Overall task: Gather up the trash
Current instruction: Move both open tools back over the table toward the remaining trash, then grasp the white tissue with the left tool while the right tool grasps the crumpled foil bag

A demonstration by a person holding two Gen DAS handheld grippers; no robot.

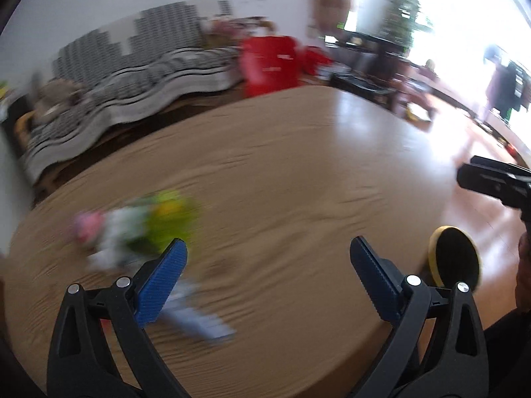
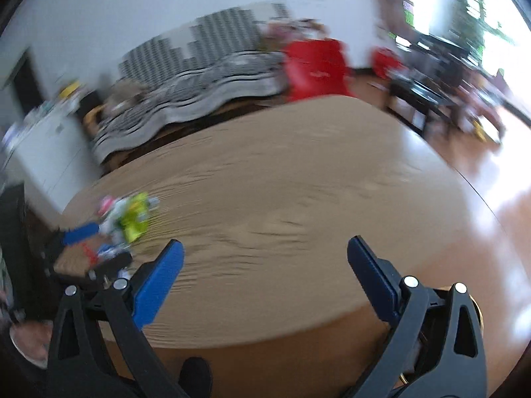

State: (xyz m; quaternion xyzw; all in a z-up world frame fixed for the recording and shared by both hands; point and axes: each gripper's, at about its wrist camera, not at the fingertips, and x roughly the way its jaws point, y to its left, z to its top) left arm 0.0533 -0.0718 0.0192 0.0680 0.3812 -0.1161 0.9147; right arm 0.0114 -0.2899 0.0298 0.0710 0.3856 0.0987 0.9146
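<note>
We see the left gripper (image 1: 268, 255) at the bottom of the left wrist view, blue fingers (image 1: 159, 285) spread wide apart, nothing between them. Below it is the wooden table (image 1: 282, 172), filling the middle of the frame. Just beside the left finger, at lower left, sits the trash pile (image 1: 139, 229): blurred wrappers in green, white and pink. A pale blue wrapper (image 1: 199, 318) lies on the table near the bottom, partly behind that finger. A round black disc with a yellow rim (image 1: 456, 258) is at lower right, past the table edge. The black gear at the right edge looks like the other gripper, too cropped to be sure.

In the right wrist view the right gripper (image 2: 265, 255) sits bottom centre, fingers (image 2: 156, 285) also wide apart and holding nothing, over the table's near edge. The trash pile (image 2: 131, 219) is at mid left of this frame, well apart from this gripper. The left gripper (image 2: 83, 248) shows there at lower left, touching or right at the pile; blur hides which.

Farther out, upper middle in both views: a striped sofa (image 1: 139, 73) and a red bag (image 1: 270, 64) behind the table. Bright window (image 1: 464, 16) at upper right.
</note>
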